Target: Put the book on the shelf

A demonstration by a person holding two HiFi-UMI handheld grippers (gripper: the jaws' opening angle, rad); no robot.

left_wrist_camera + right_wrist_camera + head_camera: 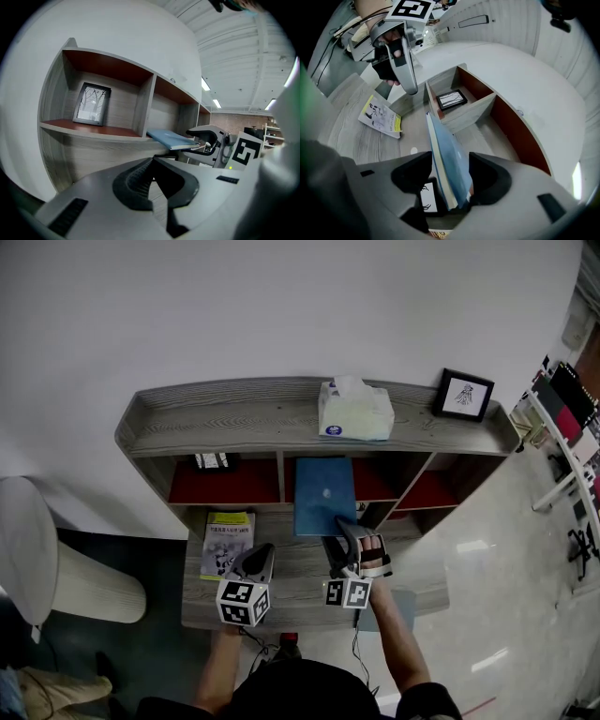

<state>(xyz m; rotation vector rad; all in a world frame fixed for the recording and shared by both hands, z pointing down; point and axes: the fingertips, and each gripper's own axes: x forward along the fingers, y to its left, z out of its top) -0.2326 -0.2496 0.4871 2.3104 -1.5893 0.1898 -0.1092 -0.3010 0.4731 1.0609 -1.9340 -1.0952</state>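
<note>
A blue book point(324, 495) lies flat with its far half inside the middle compartment of the grey wooden shelf point(234, 418) and its near end sticking out over the table. My right gripper point(345, 532) is at that near end, its jaws open on either side of the book point(449, 159) without pressing it. The left gripper view catches the book point(171, 139) edge-on, jutting from the shelf. My left gripper point(255, 563) hovers over the table left of the book, jaws shut point(152, 165) and empty.
A yellow booklet point(227, 542) lies on the table point(300, 592) by my left gripper. A small framed picture point(92, 104) stands in the left compartment. On the shelf top sit a tissue box point(354, 411) and a black picture frame point(463, 395). A white rack point(562, 418) stands at right.
</note>
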